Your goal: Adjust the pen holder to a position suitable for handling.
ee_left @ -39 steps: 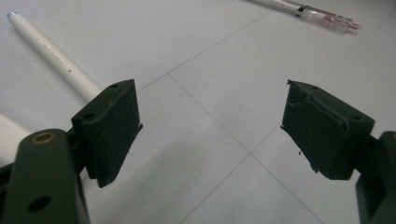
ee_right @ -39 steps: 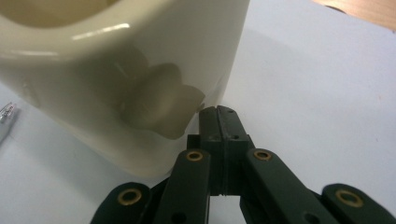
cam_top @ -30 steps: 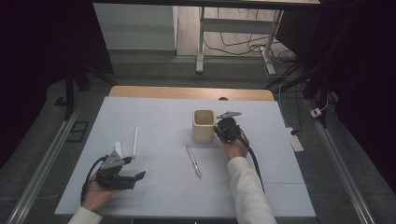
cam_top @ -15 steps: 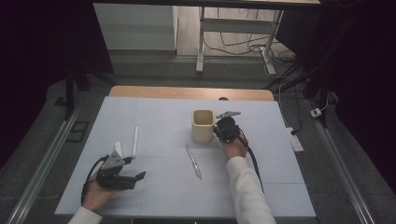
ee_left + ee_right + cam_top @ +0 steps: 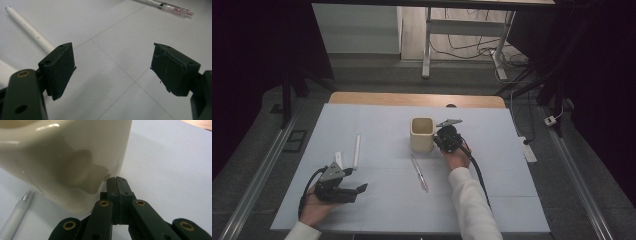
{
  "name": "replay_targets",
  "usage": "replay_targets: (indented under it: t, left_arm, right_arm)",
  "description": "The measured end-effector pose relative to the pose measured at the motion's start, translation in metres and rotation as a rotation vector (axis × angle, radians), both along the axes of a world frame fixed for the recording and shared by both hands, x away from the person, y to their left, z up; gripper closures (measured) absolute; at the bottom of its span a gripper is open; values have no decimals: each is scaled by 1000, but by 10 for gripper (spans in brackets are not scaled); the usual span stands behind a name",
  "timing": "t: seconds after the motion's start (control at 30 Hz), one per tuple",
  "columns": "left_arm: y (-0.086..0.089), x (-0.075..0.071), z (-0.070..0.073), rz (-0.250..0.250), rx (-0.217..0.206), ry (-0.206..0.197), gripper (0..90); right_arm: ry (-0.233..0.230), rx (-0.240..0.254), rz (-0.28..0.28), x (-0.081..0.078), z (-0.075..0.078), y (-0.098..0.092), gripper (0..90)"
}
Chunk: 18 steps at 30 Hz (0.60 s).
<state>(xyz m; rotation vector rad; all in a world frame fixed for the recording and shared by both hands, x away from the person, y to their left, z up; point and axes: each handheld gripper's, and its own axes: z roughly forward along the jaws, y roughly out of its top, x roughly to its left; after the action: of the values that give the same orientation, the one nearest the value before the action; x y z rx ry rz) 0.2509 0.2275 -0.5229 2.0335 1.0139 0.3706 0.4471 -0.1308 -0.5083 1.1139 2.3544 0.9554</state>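
The cream cup stood upright near the middle of the pale table, toward its far side, and the right gripper sat hard against the cup's right wall. In the right gripper view the jaws were pressed flat together with nothing between them, their tips at the foot of the cup, touching it or very nearly so. A clear pen lay just near of the cup, pointing roughly near to far, and its tip showed at the lower left of the right gripper view. Out to the left a white pen lay on the table, well apart from the cup. The left gripper rested low at the near left, jaws spread wide and empty, with the white pen running past behind its left jaw. Now the worry: with clenched jaws nudging a tall, light-looking cup low on its wall, a push could slide it left or tip it over. It could also shove the cup onto the clear pen and roll that away. And if the left gripper closed where it was, it would likely catch only air, since the white pen lay behind the jaw rather than between the pads.
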Motion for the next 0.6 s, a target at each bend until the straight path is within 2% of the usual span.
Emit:
replay_targets:
  t: [0.37,0.6]
  left_arm:
    - [2,-1,0,5,1,-2,187]
    - [2,-1,0,8,7,-1,187]
  right_arm:
    - [6,-1,39,-2,0,-4,892]
    - [-18,18,48,-11,3,-11,891]
